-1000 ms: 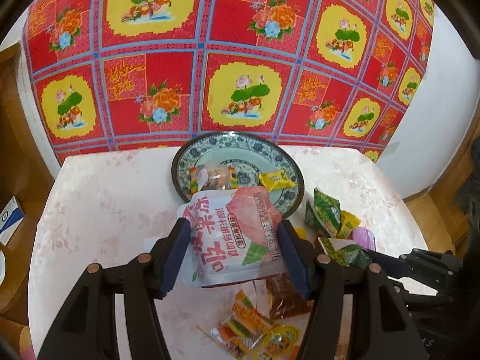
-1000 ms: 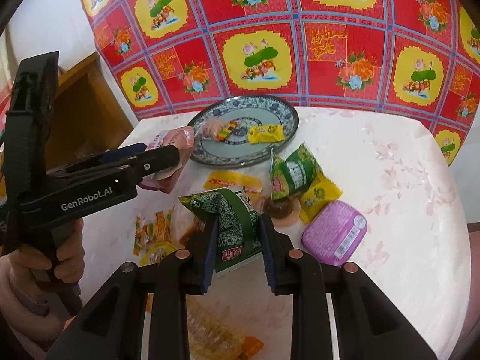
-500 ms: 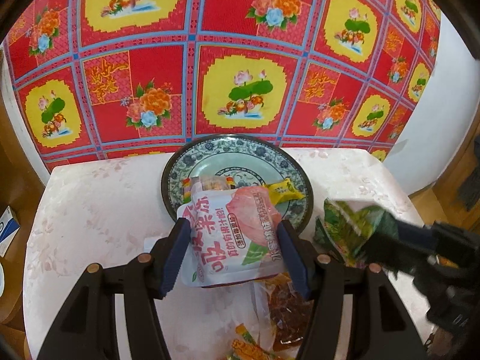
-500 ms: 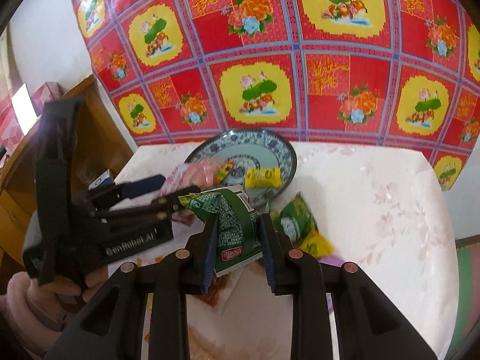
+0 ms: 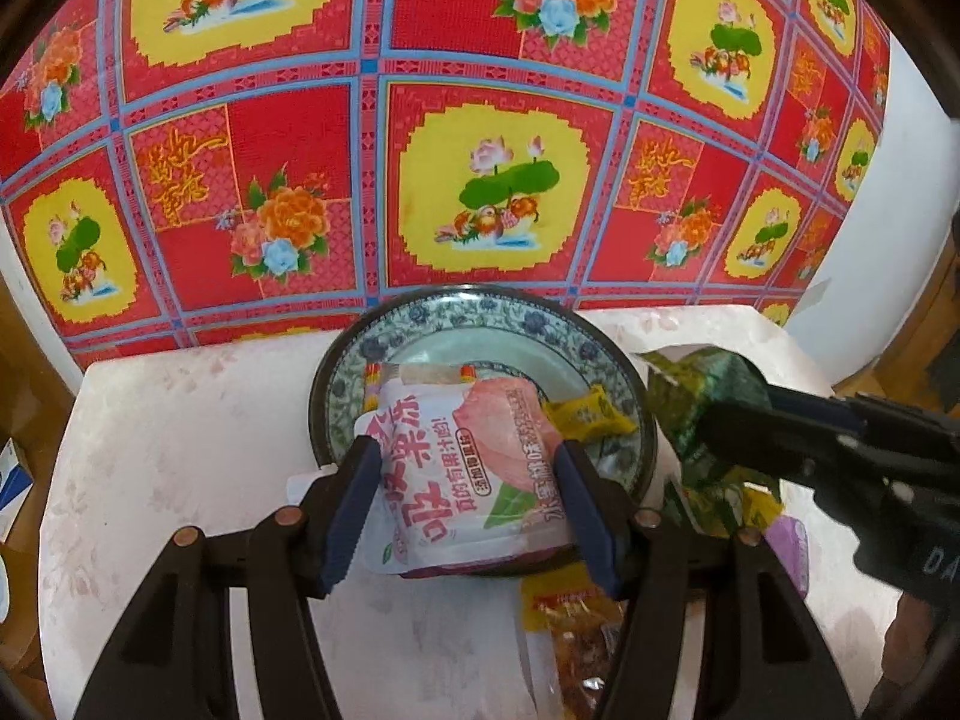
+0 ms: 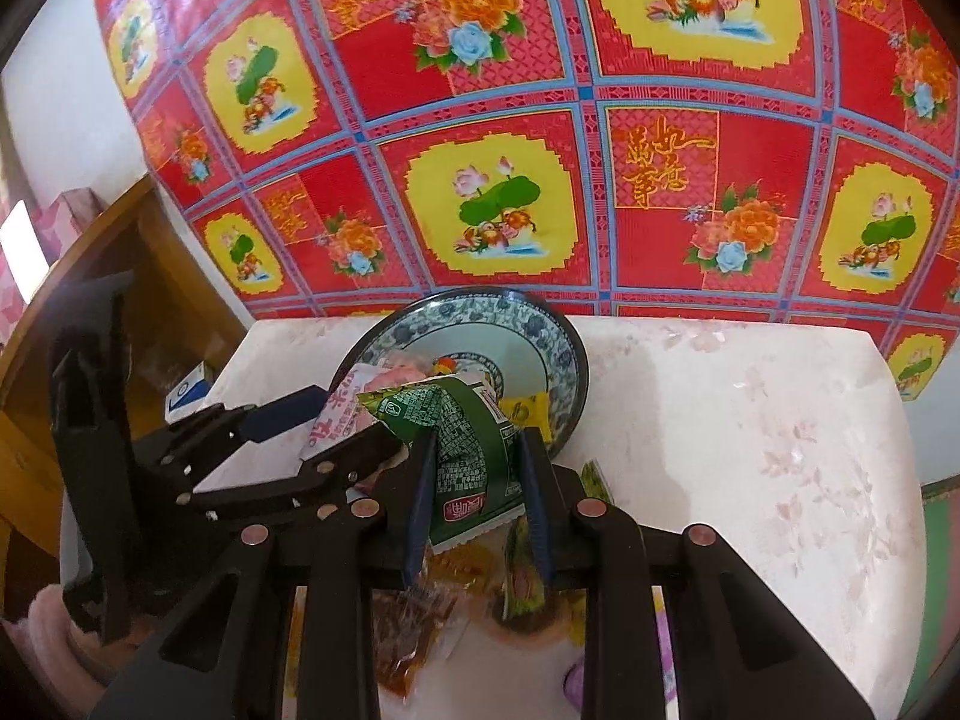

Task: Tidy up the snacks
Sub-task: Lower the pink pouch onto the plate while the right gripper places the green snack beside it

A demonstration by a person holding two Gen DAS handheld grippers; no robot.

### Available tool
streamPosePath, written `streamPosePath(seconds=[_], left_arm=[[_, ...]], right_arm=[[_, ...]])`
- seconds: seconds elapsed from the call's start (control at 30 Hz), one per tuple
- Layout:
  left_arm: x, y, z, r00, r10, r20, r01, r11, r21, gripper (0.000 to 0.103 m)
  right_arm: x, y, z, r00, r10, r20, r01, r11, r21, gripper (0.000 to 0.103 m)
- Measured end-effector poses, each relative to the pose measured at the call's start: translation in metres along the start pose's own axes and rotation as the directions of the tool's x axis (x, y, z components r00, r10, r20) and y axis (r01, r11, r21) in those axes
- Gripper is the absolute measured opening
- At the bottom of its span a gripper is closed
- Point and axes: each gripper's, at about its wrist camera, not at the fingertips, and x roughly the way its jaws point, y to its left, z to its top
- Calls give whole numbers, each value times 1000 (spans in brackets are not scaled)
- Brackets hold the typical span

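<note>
My left gripper (image 5: 468, 498) is shut on a pink and white jelly pouch (image 5: 468, 468), held over the near rim of the blue-patterned plate (image 5: 474, 315). A yellow candy (image 5: 585, 414) and a striped wrapped sweet (image 5: 414, 373) lie in the plate. My right gripper (image 6: 480, 492) is shut on a green snack packet (image 6: 462, 438), lifted just in front of the plate (image 6: 540, 330). In the left wrist view that green packet (image 5: 696, 384) hangs beside the plate's right rim. In the right wrist view the left gripper (image 6: 336, 420) sits close on the left with the pink pouch (image 6: 342, 408).
Loose snacks lie on the pale marbled table (image 5: 180, 438): a clear bag of brown pieces (image 5: 576, 636), a purple packet (image 5: 792, 546), a green and yellow packet (image 6: 522, 576). A red floral cloth (image 5: 480, 120) hangs behind. Wooden furniture (image 6: 120, 252) stands left; a sleeve (image 6: 42, 618) shows low left.
Both grippers have moved toward the plate with their packets. The pink pouch now overlaps the plate's near rim, and the right gripper with the green packet has come up beside the plate.
</note>
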Motion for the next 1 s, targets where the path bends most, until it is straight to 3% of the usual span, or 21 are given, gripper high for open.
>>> streamPosePath(seconds=[0.53, 1.0], left_arm=[[22, -8, 8, 998, 53, 41, -55, 998, 37, 64], [34, -4, 14, 999, 49, 19, -50, 998, 24, 70]], right_arm=[[40, -15, 22, 999, -6, -41, 7, 999, 34, 28], [73, -16, 34, 996, 1, -86, 2, 1000, 30, 29]])
